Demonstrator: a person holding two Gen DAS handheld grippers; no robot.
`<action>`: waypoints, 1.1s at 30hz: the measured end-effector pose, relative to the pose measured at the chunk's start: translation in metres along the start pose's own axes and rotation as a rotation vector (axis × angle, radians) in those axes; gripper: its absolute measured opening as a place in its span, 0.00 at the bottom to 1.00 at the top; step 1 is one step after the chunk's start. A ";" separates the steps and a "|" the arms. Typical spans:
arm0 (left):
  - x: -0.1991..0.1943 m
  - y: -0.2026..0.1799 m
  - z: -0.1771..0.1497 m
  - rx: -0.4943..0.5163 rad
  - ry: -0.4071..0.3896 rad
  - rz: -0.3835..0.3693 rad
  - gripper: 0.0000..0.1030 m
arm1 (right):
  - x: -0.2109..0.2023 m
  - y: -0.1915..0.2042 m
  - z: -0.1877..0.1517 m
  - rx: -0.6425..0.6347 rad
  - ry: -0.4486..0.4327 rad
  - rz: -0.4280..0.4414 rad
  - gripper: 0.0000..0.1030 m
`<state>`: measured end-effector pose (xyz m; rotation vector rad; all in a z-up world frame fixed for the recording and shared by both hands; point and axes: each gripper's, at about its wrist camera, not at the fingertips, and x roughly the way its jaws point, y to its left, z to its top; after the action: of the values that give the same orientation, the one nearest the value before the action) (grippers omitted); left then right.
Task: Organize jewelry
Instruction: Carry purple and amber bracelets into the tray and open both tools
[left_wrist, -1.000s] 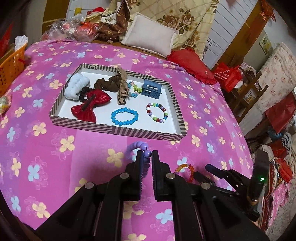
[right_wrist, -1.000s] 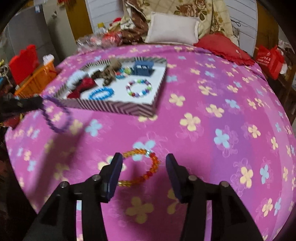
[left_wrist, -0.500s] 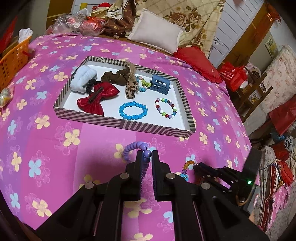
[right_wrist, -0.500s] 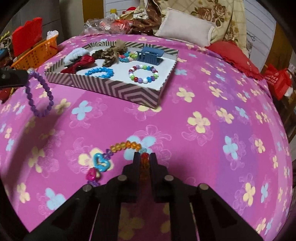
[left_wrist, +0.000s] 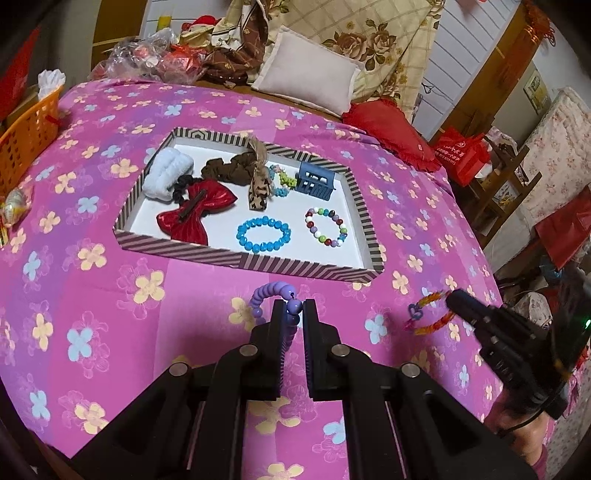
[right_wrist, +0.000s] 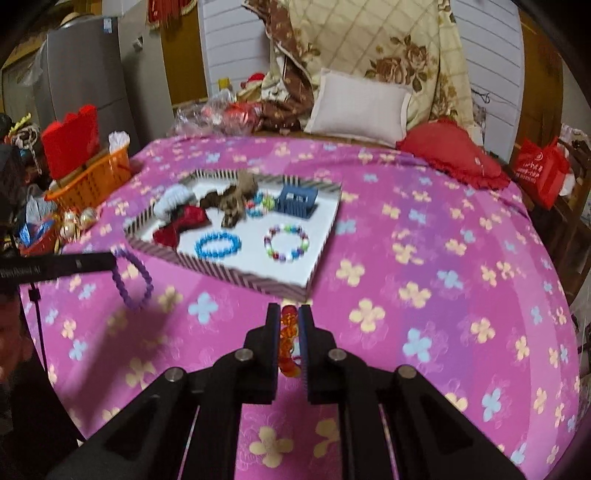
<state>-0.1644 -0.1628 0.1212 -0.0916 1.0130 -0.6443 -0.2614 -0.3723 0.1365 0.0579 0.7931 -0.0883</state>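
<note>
Purple bracelet (left_wrist: 271, 295) pinched in left gripper (left_wrist: 294, 314), orange bracelet (right_wrist: 289, 341) pinched in right gripper (right_wrist: 289, 317), both above bed's near edge; blue bracelet (left_wrist: 264, 234) and mixed bracelet (left_wrist: 327, 227) already in tray (left_wrist: 255, 263), two left to place.

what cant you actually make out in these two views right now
- Orange bracelet: right wrist view, mostly hidden between the right gripper fingers.
- Purple bracelet: left wrist view, lower part behind the left gripper.
- Tray contents: right wrist view, motion-blurred.
</note>
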 end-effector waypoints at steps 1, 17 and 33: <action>-0.001 0.000 0.001 0.002 -0.003 0.002 0.03 | -0.002 -0.001 0.003 0.002 -0.006 -0.001 0.09; -0.006 0.019 0.033 -0.014 -0.043 0.066 0.03 | 0.006 0.010 0.047 0.012 -0.051 0.033 0.09; 0.045 0.029 0.084 -0.049 -0.045 0.083 0.03 | 0.080 0.032 0.087 0.088 -0.022 0.111 0.09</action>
<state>-0.0670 -0.1821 0.1219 -0.1058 0.9844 -0.5401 -0.1407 -0.3520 0.1404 0.1842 0.7622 -0.0187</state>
